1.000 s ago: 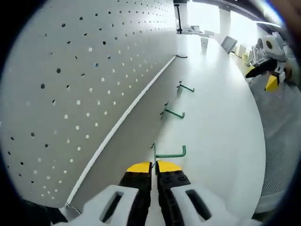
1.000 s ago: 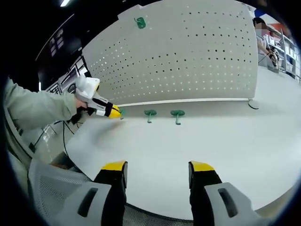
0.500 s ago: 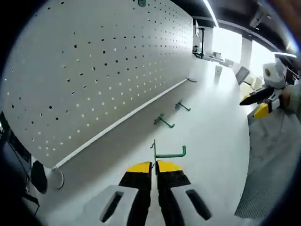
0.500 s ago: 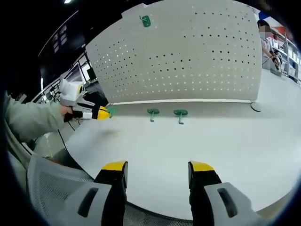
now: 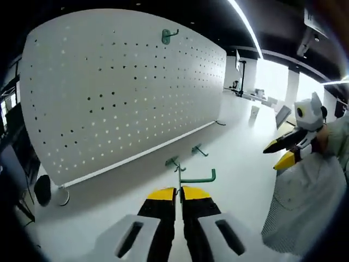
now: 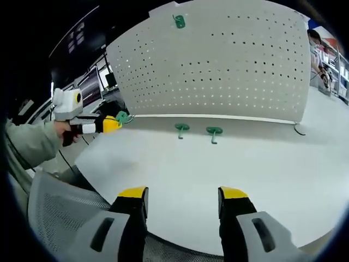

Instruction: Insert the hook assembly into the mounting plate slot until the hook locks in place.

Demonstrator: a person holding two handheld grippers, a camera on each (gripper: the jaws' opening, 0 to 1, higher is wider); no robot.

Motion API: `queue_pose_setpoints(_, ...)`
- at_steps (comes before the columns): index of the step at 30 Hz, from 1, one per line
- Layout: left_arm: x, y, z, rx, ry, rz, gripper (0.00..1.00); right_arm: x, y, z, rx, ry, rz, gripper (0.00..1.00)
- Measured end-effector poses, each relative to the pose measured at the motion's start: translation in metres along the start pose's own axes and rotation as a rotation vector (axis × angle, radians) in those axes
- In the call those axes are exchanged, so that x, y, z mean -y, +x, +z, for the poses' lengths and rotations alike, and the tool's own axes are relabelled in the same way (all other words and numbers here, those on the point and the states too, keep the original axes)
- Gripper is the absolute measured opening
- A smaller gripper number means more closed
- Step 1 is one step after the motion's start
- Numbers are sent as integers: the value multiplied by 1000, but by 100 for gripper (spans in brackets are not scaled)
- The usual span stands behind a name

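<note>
Left gripper [image 5: 180, 192] is clenched on a green hook [image 5: 193, 176], held above bare table [image 6: 262, 174] facing the pegboard [image 5: 125, 93]. Right gripper [image 6: 182, 197] is released, jaws apart over the table edge.

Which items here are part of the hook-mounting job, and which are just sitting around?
Job:
- held green hook
- left gripper, shut on it
- pegboard
- right gripper, open and empty

Lying about:
- two green hooks on table
- hook already on the pegboard
- mesh chair
</note>
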State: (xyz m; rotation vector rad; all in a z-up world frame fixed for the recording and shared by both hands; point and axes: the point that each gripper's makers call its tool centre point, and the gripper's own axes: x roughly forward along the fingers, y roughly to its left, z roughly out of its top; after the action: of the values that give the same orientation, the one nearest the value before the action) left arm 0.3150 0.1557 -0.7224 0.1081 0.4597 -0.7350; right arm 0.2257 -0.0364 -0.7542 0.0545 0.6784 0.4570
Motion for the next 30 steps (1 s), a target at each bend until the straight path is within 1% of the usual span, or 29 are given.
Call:
queue_pose_setpoints(2, 2, -2, 7, 35, -29, 12, 3, -1, 0, -1, -3, -6, 1, 49)
queue_pose_setpoints(5, 7, -7, 14, 62, -30, 23, 3, -1, 0, -1, -6, -16, 3, 49)
queue_pose_setpoints(8, 12, -14, 24, 110, -43, 26, 3, -2, 0, -1, -6, -20, 2, 49)
queue_pose_setpoints(10, 15, -17, 29, 134, -48, 32, 3, -1, 0, 1, -1, -21, 0, 49)
queue_pose_setpoints(11, 17, -19, 32, 155, -70, 33, 3, -1, -1, 1, 1, -21, -1, 49)
queue_pose_setpoints(12, 19, -20, 33, 164, -80, 32, 3, -1, -1, 2, 5, -21, -3, 49)
queue_pose_setpoints(15, 25, -25, 39, 199, -88, 34, 3, -1, -3, 6, 22, -23, -5, 49)
queue_pose_setpoints(17, 29, -27, 42, 210, -85, 32, 3, -1, -3, 7, 27, -22, -7, 49)
queue_pose_setpoints(19, 31, -27, 44, 218, -82, 27, 3, -1, -5, 13, 56, -23, -13, 48)
queue_pose_setpoints(20, 33, -28, 45, 223, -81, 24, 3, -1, -7, 18, 73, -42, -20, 48)
queue_pose_setpoints(23, 36, -30, 50, 238, -78, 21, 3, -3, -8, 21, 87, -45, -16, 47)
queue_pose_setpoints(25, 36, -30, 52, 250, -79, 19, 3, -5, -9, 24, 96, -36, -10, 43)
queue_pose_setpoints(27, 38, -30, 53, 258, -78, 16, 3, -8, -11, 29, 115, -47, -4, 38)
queue_pose_setpoints(30, 40, -29, 55, 266, -83, 12, 3, -15, -14, 39, 141, -50, 6, 38)
